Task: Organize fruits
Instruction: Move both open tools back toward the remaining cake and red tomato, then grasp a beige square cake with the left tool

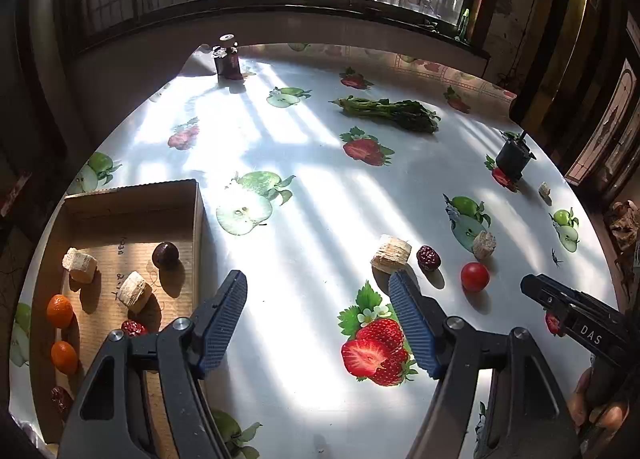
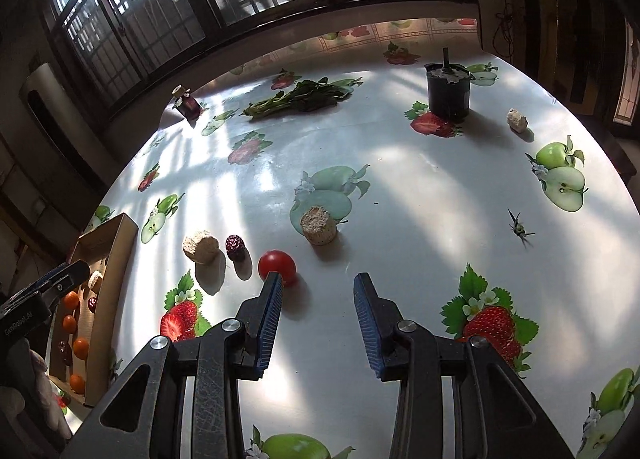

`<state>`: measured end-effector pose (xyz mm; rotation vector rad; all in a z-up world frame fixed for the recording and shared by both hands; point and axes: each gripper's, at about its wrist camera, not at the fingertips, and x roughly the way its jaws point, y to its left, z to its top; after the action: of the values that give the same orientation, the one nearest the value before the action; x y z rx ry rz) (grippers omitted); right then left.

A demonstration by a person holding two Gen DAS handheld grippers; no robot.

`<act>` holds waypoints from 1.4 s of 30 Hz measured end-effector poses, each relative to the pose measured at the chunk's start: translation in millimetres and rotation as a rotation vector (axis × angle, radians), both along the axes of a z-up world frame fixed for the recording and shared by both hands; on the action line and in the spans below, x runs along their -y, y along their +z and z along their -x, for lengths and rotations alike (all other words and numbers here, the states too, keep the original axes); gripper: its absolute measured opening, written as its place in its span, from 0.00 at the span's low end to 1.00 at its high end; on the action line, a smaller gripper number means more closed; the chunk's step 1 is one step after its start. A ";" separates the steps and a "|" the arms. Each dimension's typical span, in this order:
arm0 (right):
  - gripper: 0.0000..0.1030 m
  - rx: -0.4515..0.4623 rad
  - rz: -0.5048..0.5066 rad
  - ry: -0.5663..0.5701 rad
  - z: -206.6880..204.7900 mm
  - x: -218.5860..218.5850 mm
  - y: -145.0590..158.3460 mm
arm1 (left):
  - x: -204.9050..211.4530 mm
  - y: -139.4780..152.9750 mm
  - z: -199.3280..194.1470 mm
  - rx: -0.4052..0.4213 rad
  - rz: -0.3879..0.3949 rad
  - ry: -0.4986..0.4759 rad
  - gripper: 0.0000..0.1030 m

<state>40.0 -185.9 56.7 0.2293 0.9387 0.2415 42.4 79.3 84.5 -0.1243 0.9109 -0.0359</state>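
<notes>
Sorting fruit on the round table (image 1: 304,219), and you're holding both claws wide open with nothing in either one.

You're hovering the left claw (image 1: 318,289) between the cardboard box (image 1: 198,215) and the loose pieces, while the right claw (image 2: 318,287) is sitting just beside the red tomato (image 2: 277,263), its left finger (image 2: 270,311) almost touching it. The box is already holding oranges (image 1: 60,311), a dark plum (image 1: 165,254), red dates (image 1: 133,327) and pale chunks (image 1: 80,263). Still lying out on the cloth are a wrinkly date (image 2: 235,246), three pale chunks (image 2: 319,225) and, further back, leafy greens (image 2: 300,97), a black cup (image 2: 448,89) and a small bottle (image 2: 187,103).
</notes>
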 end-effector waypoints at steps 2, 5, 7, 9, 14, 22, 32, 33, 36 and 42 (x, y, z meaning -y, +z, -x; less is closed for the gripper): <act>0.38 -0.016 -0.014 0.021 -8.7 -8.9 -9.1 | 6.6 -10.5 -18.7 -0.028 0.033 -0.016 0.71; 0.38 -0.019 -0.013 0.051 -20.3 -21.6 -18.1 | 14.1 -26.7 -41.0 -0.055 0.055 -0.012 0.71; 0.38 -0.015 0.013 0.062 -25.7 -31.2 -23.3 | 16.9 -36.3 -52.7 -0.070 0.098 -0.025 0.71; 0.38 -0.014 0.034 0.076 -30.6 -39.0 -28.2 | 22.3 -44.1 -60.7 -0.078 0.108 -0.035 0.70; 0.38 -0.007 0.066 0.092 -37.0 -49.1 -35.1 | 36.1 -58.4 -69.7 -0.079 0.096 -0.079 0.70; 0.39 -0.009 0.070 0.101 -41.6 -52.1 -40.4 | 45.9 -68.8 -71.5 -0.060 0.029 -0.121 0.58; 0.39 0.006 0.093 0.100 -35.0 -56.4 -40.4 | 62.7 -68.6 -62.6 -0.023 -0.069 -0.159 0.28; 0.39 0.008 0.096 0.099 -35.0 -56.9 -40.4 | 62.5 -68.4 -62.5 -0.025 -0.068 -0.158 0.28; 0.38 0.012 0.088 0.091 -34.5 -55.9 -40.5 | 63.2 -67.4 -60.3 -0.029 -0.078 -0.157 0.28; 0.33 0.002 0.057 0.084 -33.8 -51.9 -40.5 | 63.4 -55.8 -46.2 -0.020 -0.073 -0.157 0.28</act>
<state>73.8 -134.0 16.2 0.1370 0.9529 0.2917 88.6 15.9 28.7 0.0152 0.9394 -0.1467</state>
